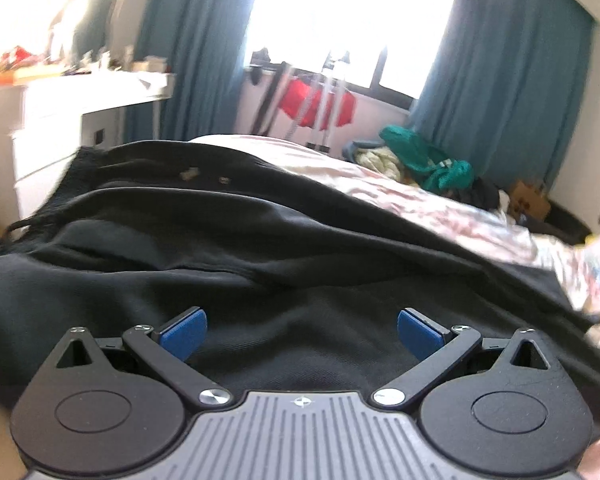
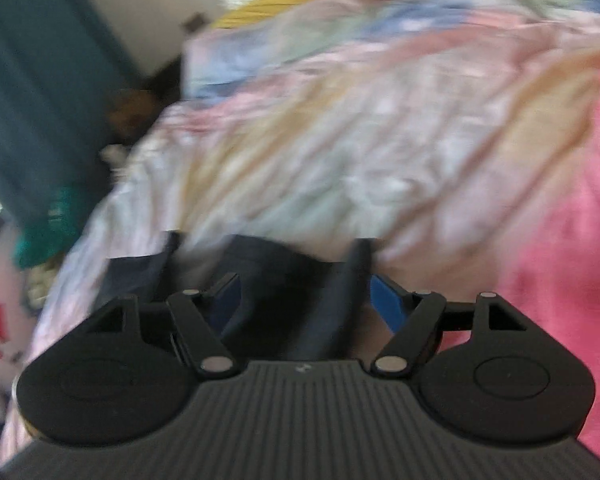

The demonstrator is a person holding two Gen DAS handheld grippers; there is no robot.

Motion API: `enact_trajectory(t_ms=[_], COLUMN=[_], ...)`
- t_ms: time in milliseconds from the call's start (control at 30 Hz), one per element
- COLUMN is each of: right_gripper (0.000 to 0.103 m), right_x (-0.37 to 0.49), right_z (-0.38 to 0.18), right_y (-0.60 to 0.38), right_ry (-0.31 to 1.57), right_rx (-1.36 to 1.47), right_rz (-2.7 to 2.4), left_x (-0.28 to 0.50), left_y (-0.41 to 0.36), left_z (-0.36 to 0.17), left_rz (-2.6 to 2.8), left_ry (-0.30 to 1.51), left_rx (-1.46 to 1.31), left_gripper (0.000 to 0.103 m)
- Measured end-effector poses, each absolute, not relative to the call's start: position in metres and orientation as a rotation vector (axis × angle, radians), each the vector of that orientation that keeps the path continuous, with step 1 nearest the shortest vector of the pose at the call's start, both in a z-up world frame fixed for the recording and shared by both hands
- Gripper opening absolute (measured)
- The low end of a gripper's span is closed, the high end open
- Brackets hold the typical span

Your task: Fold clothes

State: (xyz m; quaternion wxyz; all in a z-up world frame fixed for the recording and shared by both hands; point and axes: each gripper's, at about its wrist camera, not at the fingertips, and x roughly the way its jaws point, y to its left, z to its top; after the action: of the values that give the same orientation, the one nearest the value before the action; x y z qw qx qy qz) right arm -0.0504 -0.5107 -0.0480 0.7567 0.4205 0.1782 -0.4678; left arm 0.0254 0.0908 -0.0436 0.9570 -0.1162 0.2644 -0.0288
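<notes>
Mid-fold on the bed (image 1: 440,200): the black garment (image 1: 260,240) lies spread beneath the left gripper (image 1: 299,334), fingers spread and empty. The right gripper (image 2: 306,300) stands open over what looks like dark cloth, blurred. Next: regrip an edge.

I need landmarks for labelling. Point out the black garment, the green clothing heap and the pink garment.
black garment (image 1: 228,240), left wrist view, on the broad wrinkled middle of the cloth.
green clothing heap (image 1: 424,156), left wrist view, on its bunched middle.
pink garment (image 2: 572,240), right wrist view, on its flat pink cloth.
</notes>
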Motion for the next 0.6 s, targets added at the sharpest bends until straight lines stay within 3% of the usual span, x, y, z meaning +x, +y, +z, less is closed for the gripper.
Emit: enact_trajectory(t_ms=[300, 400, 433, 533, 600], right_gripper=[0.072, 0.061, 0.049, 0.031, 0.027], right_x=[-0.062, -0.053, -0.051, -0.045, -0.038], right_z=[-0.098, -0.097, -0.094, -0.086, -0.085], right_y=[-0.541, -0.541, -0.541, -0.54, -0.541], right_ry=[0.46, 0.445, 0.426, 0.397, 0.427], right_rx=[1.204, 1.18, 1.164, 1.097, 1.059], right_rz=[-0.936, -0.883, -0.869, -0.838, -0.837], left_x=[-0.051, -0.069, -0.074, -0.072, -0.058], left_y=[0.215, 0.259, 0.271, 0.296, 0.303], left_z=[-0.002, -0.009, -0.013, -0.036, -0.05], left_rz=[0.134, 0.224, 0.249, 0.249, 0.215], left_ry=[0.524, 0.517, 0.513, 0.525, 0.576], left_rx=[-0.601, -0.781, -0.841, -1.052, -1.146], left_gripper=[0.103, 0.103, 0.103, 0.102, 0.1])
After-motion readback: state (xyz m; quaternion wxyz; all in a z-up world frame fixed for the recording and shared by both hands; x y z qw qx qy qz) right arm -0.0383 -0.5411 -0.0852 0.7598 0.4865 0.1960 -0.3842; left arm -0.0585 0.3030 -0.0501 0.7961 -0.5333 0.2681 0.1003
